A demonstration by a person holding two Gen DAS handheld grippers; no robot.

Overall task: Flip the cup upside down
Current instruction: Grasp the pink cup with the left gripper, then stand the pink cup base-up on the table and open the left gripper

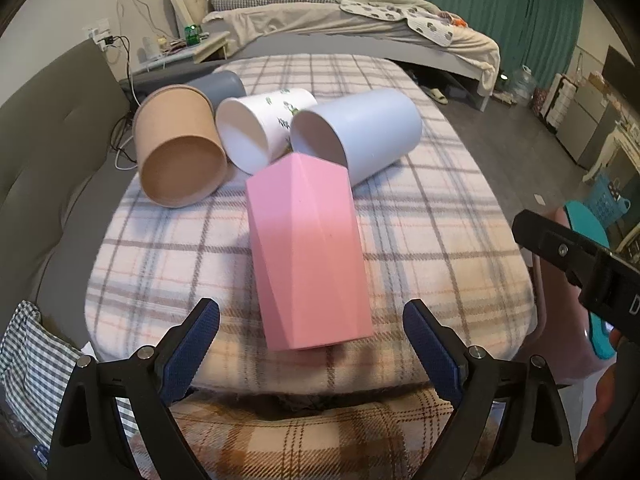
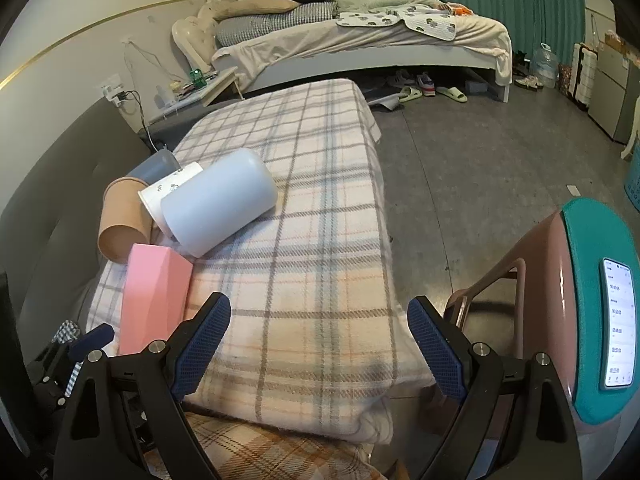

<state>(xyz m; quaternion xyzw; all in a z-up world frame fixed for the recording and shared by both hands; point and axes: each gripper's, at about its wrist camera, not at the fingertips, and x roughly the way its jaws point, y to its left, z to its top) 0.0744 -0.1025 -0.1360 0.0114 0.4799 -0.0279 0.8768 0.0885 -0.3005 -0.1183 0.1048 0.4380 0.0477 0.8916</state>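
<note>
A pink faceted cup [image 1: 308, 256] lies on its side on the plaid blanket [image 1: 432, 240], its closed end toward me. My left gripper [image 1: 312, 344] is open and empty, its fingers either side of the cup's near end without touching it. Behind it lie a tan cup [image 1: 178, 148], a white printed cup [image 1: 260, 132], a pale blue cup [image 1: 360, 132] and a grey cup [image 1: 224, 84], all on their sides. My right gripper [image 2: 320, 344] is open and empty over the blanket's near edge, to the right of the pink cup [image 2: 154, 304].
A pink stool with a teal seat [image 2: 592, 280] and a phone [image 2: 620, 320] on it stands at the right. A grey sofa back [image 1: 52, 128] runs along the left. A checked cloth [image 1: 32, 360] lies at lower left. A bed [image 2: 360, 40] stands behind.
</note>
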